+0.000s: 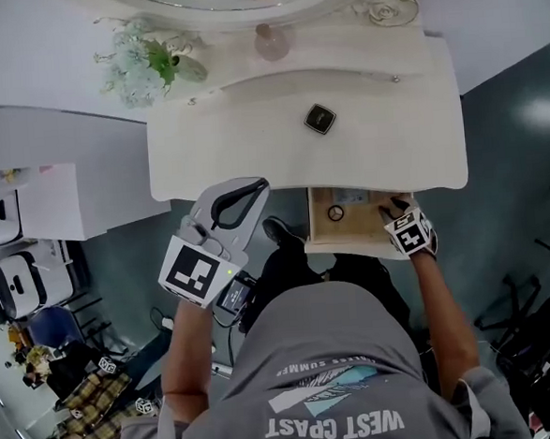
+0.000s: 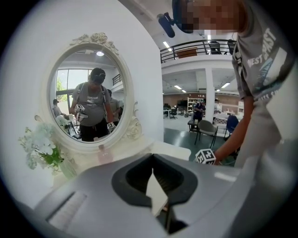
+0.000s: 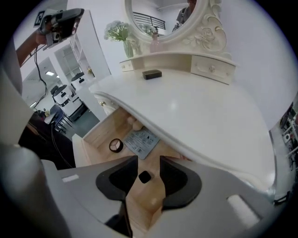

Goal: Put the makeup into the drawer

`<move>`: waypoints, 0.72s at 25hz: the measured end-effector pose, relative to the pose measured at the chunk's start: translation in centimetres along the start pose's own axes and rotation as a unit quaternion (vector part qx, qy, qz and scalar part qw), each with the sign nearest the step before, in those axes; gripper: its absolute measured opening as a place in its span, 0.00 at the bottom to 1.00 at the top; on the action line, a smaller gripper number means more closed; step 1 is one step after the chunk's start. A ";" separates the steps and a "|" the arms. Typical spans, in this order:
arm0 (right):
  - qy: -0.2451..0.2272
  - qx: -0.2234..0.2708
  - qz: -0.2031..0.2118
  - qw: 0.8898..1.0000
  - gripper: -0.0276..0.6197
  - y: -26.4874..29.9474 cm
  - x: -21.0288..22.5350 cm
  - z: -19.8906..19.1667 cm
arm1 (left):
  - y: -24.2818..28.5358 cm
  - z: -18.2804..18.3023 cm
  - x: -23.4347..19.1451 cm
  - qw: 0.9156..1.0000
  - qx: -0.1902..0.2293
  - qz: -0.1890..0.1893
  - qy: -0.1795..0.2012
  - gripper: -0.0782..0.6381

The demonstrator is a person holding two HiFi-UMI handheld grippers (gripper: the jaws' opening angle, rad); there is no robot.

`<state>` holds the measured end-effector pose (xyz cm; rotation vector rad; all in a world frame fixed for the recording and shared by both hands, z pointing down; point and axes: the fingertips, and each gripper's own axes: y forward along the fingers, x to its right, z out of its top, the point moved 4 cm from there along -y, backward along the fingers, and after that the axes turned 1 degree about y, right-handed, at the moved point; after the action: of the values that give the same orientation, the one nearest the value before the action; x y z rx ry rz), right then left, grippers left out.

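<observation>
The right hand-held gripper (image 3: 146,161) stands spread over the open drawer (image 3: 88,139), a small black makeup case (image 3: 145,177) lying beneath; left hand-held gripper (image 2: 152,172) pressed together, empty; black compact (image 1: 320,119) on tabletop (image 1: 242,155) judged light, rigid, slick; take across opposite edges.

Cream-white vanity (image 1: 252,159), pale wood drawer (image 3: 95,134), black compact (image 1: 320,119), grey-blue printed card (image 3: 141,142), white-and-green flowers (image 1: 142,64)
</observation>
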<state>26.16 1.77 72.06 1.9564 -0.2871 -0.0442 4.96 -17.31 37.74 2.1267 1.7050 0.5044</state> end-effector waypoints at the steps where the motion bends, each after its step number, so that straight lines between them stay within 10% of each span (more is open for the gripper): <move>1: -0.005 0.004 0.000 1.000 0.27 -0.5 -0.1 0.6 | -0.4 -0.1 -0.3 1.000 0.004 0.006 -0.002 0.11; 18: -0.075 0.216 0.051 0.972 0.05 -14.8 -7.4 20.5 | -9.9 -2.3 -3.3 0.992 0.050 0.104 -0.040 0.11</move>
<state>18.32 -9.72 49.71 2.3725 -0.5319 -0.0669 -5.24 -18.37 34.66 2.3786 1.5024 0.3910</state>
